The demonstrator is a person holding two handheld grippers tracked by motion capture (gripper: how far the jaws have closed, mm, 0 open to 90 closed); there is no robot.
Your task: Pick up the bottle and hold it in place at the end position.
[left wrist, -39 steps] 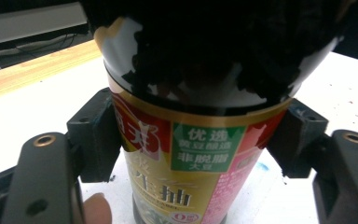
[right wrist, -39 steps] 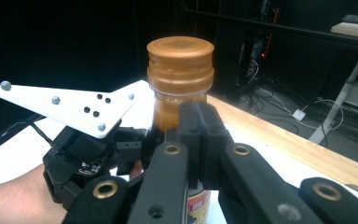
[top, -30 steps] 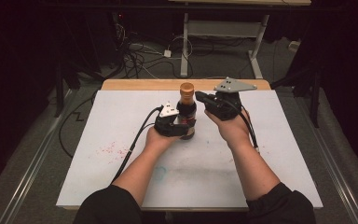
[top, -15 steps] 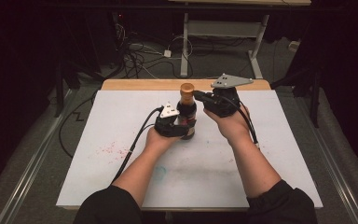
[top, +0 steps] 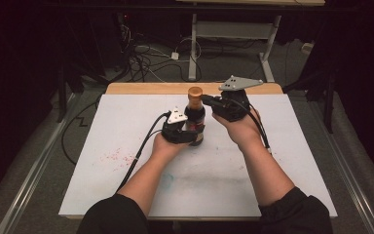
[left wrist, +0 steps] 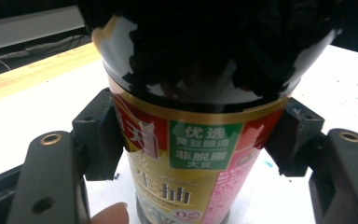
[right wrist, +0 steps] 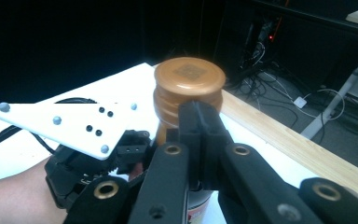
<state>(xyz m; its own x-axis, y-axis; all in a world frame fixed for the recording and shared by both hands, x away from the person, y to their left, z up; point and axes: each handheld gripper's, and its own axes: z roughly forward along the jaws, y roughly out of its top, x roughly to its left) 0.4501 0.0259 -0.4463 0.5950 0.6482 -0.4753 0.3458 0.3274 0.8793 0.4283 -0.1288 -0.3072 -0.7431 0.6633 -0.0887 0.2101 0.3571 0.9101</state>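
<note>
Bottle: a dark soy sauce bottle (top: 195,122) stands upright on the white bench (top: 126,195), toward the far middle, near the wooden far edge.
Label: red, gold and green with Chinese characters, seen close in the left gripper view (left wrist: 191,158).
Cap: a copper-brown screw cap (right wrist: 189,81) tops the neck; in the high view it sits at (top: 195,92).
Left gripper: the left gripper (top: 177,130) is clenched on the bottle's body, one jaw pad pressed to each side of the label, the bottle centred between them.
Left hand: the left hand (top: 164,145) holds it low at the bench; a fingertip (left wrist: 112,215) shows beside the bottle's base.
Right gripper: the right gripper (top: 209,101) is at neck height just right of the cap; its jaws are closed together, tips just below the cap against the neck, not around it.
Right hand: the right hand (top: 241,127) holds it above the bench.
Change from earlier: the right gripper has dropped and edged in toward the cap; the bottle and left gripper stay put.
</note>
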